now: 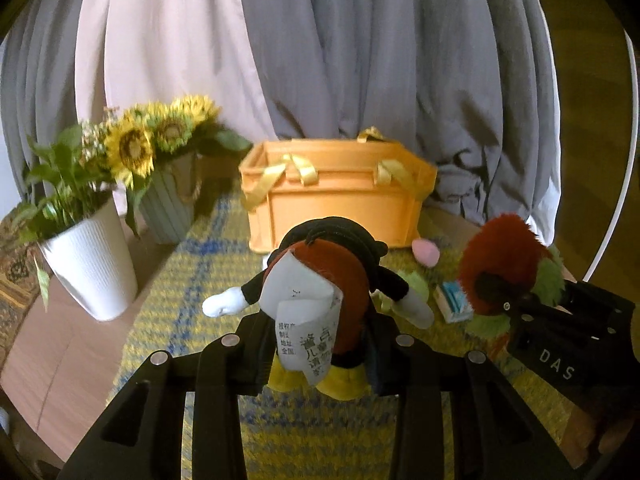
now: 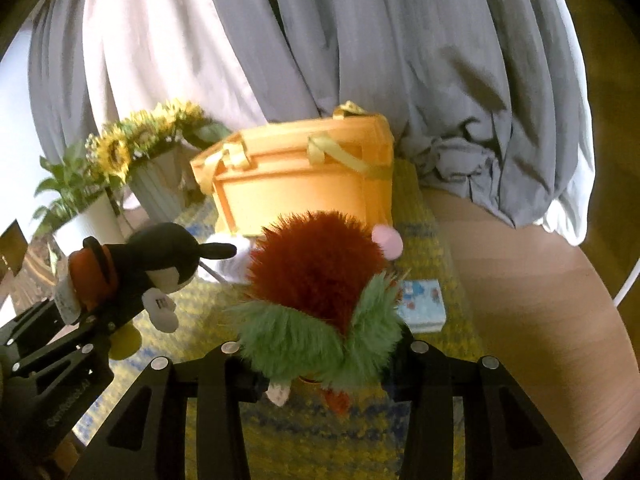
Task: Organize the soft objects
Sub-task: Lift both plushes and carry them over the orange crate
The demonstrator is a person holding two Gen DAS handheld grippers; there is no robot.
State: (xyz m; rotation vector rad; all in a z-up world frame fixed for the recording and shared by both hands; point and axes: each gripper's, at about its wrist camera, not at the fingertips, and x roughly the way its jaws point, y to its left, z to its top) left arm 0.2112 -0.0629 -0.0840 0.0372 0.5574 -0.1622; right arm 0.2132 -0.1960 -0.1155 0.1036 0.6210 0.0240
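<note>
Left tongs (image 1: 320,360): clamped on the lower body of a black mouse plush (image 1: 320,280), red shorts and yellow feet between the pads, a white care label (image 1: 308,336) hanging over the front. The toy is clear of the worktop.

Right tongs (image 2: 324,364): clamped on the green furry base of a red-and-green fuzzy plush (image 2: 320,276), also held off the surface. The grip looks to be mostly on pile rather than on stuffing; judged the weaker hold.

Both toys hang over a yellow-and-blue woven mat (image 1: 192,300) on the wooden worktop (image 1: 60,344). An orange bin (image 1: 336,196) with yellow ribbon handles (image 1: 300,172) stands at the mat's far end, against the grey curtain (image 1: 400,60); likely destination.

Left on the mat near the bin: a small pink soft piece (image 1: 426,252), a blue-and-white packet (image 1: 454,300), a white soft item partly hidden.

Risks, as judged:
- Fuzzy plush slipping out if the fur shears under the pads.
- Ribbon handles drape across the bin's rim; a toy or a finger could snag and tug the bin.
- The two tongs ride close together; they could knock one another at the opening.
- White pot (image 1: 92,264) and sunflower vase (image 1: 168,204) stand near the worktop's left edge; a wide left swing could tip them.
</note>
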